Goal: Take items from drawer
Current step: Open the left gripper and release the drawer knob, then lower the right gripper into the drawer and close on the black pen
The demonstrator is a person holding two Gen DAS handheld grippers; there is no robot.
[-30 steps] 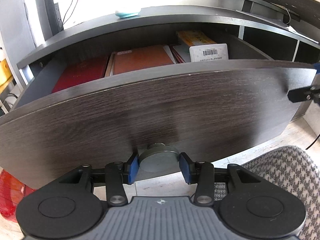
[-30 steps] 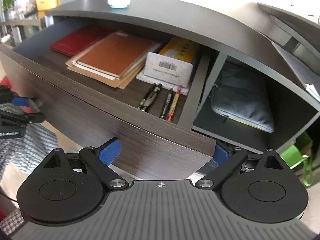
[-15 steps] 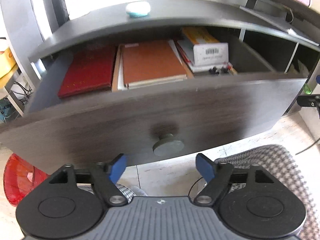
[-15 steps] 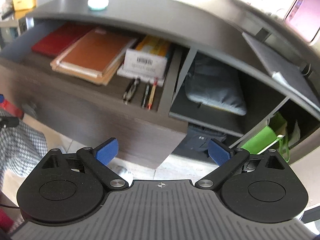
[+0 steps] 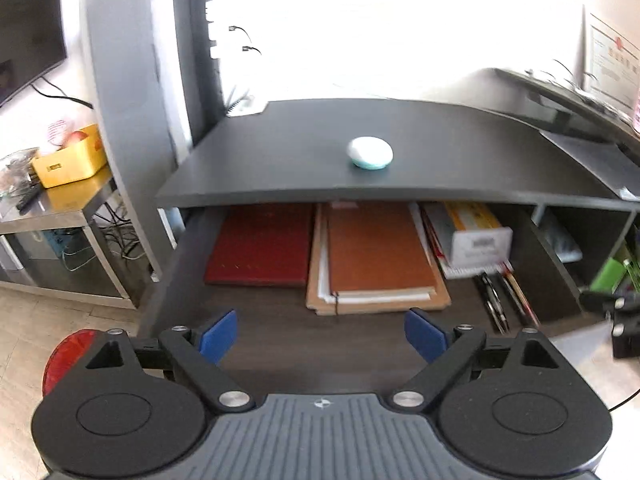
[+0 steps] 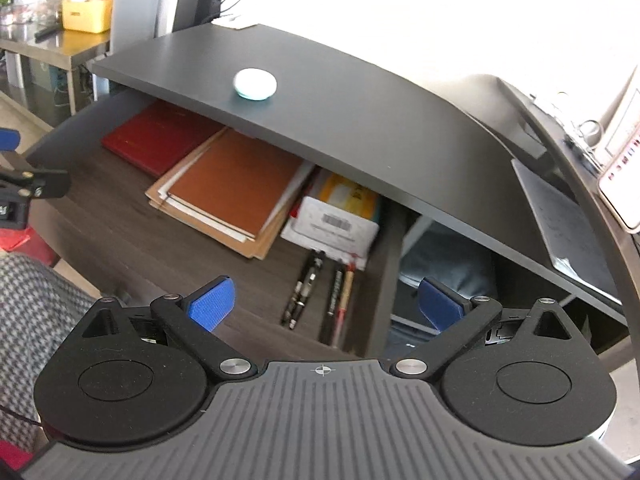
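The dark wooden drawer (image 5: 276, 320) (image 6: 120, 240) stands pulled out under the desk. Inside lie a red book (image 5: 260, 244) (image 6: 156, 136), a brown notebook (image 5: 376, 248) (image 6: 236, 188) on a stack of papers, a white barcoded box (image 5: 480, 244) (image 6: 332, 224) on a yellow package, and several pens (image 5: 504, 296) (image 6: 320, 288). My left gripper (image 5: 322, 334) hovers above the drawer's front, its jaws opening with nothing between them. Over the drawer's right end, my right gripper (image 6: 326, 306) is open and empty, above the pens.
A white and teal puck (image 5: 370, 153) (image 6: 255, 84) sits on the desk top (image 5: 440, 152). A grey pouch (image 6: 440, 272) lies in the cubby right of the drawer. A yellow box (image 5: 70, 158) stands on a steel table at left. A houndstooth chair seat (image 6: 28, 304) is at lower left.
My left gripper let go of the drawer knob, opened and rose above the drawer's front. The right gripper also rose, so both views look down into the drawer.
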